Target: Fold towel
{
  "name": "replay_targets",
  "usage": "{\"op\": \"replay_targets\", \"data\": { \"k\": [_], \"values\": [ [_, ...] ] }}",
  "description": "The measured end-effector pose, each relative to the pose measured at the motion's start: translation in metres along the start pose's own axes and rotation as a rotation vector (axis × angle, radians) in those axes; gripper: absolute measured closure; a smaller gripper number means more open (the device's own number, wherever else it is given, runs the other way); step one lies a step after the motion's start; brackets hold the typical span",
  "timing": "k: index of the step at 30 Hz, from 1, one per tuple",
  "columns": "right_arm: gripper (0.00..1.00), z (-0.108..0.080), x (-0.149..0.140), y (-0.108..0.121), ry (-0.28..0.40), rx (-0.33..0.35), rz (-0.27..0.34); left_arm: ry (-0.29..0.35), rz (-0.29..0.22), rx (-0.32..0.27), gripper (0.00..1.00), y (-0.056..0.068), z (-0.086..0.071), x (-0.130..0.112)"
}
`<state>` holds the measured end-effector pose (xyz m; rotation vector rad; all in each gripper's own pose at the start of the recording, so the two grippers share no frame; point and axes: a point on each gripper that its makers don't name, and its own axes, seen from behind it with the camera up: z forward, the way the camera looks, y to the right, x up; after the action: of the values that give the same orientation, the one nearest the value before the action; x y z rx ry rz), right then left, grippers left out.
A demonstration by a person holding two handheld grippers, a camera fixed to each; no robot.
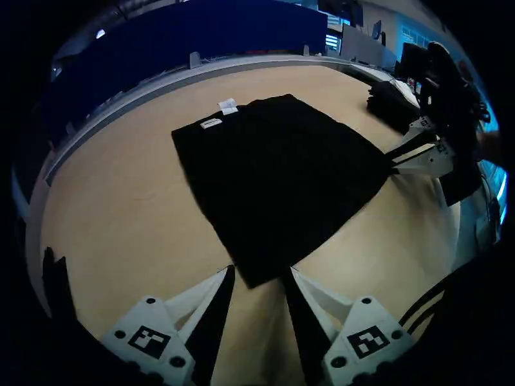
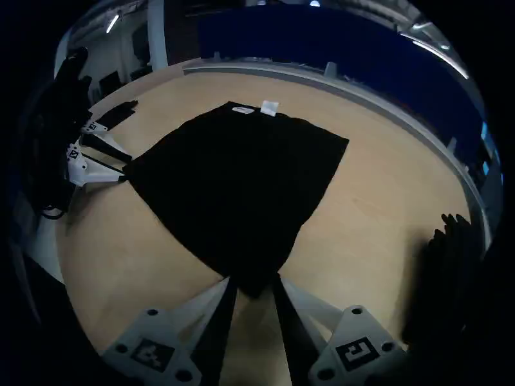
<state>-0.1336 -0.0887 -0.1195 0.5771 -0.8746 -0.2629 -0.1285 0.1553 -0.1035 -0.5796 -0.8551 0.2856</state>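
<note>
Parted fingers of the left gripper (image 1: pixel 259 273), held low and aimed along the pale wooden table (image 1: pixel 122 212), bracket the near corner of a black towel (image 1: pixel 277 167) that lies flat, with nothing clamped. At the towel's right-hand corner the right gripper (image 1: pixel 391 163) reaches in level with the tabletop. In the right gripper view its own fingers stand closer together around that corner, and whether they press on the cloth cannot be told.
</note>
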Motion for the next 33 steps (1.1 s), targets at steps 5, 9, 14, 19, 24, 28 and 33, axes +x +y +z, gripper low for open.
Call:
{"op": "replay_targets", "data": {
  "k": [5,9,14,19,24,28,33],
  "values": [
    [0.75,0.001,0.000,0.000,-0.001,-0.004,0.007,-0.003,0.004,-0.005,0.59,0.002,0.001,0.000],
    [0.81,0.001,0.001,-0.003,-0.003,0.000,0.003,-0.008,-0.005,0.001,0.71,0.000,0.002,0.000],
    [0.83,0.000,0.002,-0.004,-0.004,-0.004,-0.005,-0.007,-0.004,0.005,0.85,-0.001,0.000,0.000],
    [0.83,-0.003,0.007,-0.004,0.006,-0.010,-0.007,0.000,-0.004,0.009,0.87,-0.001,-0.003,0.004],
    [0.83,-0.011,0.016,-0.003,0.016,-0.005,-0.002,0.018,-0.027,0.013,0.87,-0.003,-0.011,0.013],
    [0.83,-0.023,0.025,-0.003,0.027,-0.001,-0.004,0.032,-0.046,0.021,0.87,-0.006,-0.021,0.022],
    [0.83,-0.038,0.036,-0.005,0.039,-0.002,-0.016,0.053,-0.063,0.030,0.87,-0.009,-0.035,0.035]
  ]
}}
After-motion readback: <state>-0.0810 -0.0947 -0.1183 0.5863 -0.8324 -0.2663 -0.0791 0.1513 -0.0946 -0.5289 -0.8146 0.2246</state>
